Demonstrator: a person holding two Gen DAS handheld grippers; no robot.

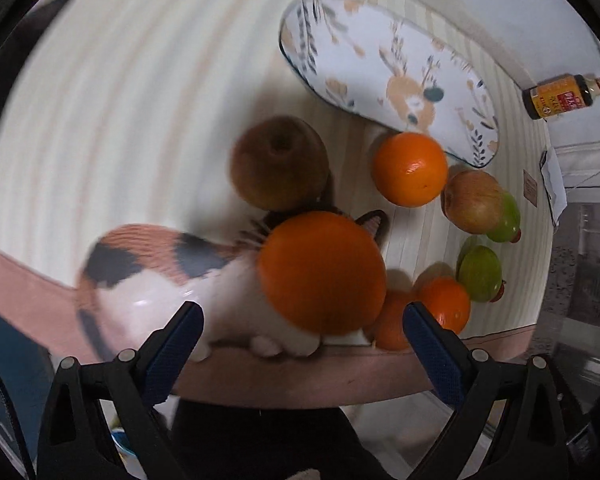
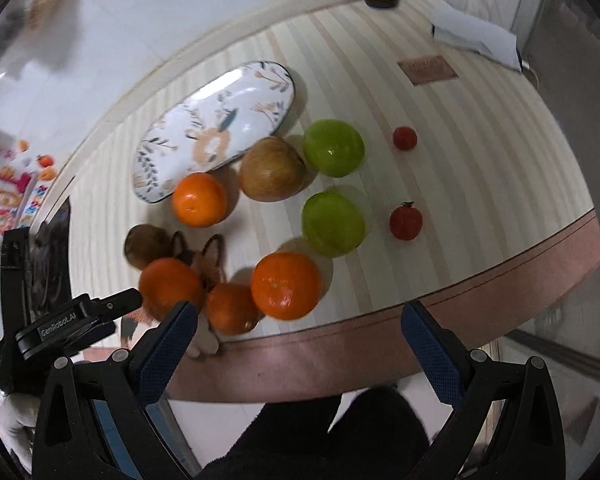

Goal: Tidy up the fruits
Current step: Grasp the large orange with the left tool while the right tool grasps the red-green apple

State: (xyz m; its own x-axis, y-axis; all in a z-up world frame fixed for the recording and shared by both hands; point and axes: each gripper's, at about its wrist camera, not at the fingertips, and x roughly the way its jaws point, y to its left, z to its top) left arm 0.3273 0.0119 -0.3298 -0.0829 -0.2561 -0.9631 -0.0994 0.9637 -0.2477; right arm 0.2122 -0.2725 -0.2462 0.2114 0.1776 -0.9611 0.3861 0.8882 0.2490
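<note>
The plate [image 2: 220, 128] has no fruit on it yet. The oranges [image 2: 286, 290], apples [image 2: 333, 147], kiwi [image 2: 144, 246] and tomatoes [image 2: 405, 222] sit on the table [image 2: 480, 200], mostly at the plate's five o'clock. The left gripper [image 1: 302, 320] and right gripper [image 2: 296, 320] are both wide open, holding nothing.

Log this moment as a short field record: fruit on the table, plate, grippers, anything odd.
oranges: four, one nearest the left gripper
green apples: two
reddish apple: one, beside the plate
kiwi: one
small red tomatoes: two
oval plate: holds no fruit
left gripper: open, holding nothing
right gripper: open, holding nothing
odd: calico cat at the table edge among the oranges
</note>
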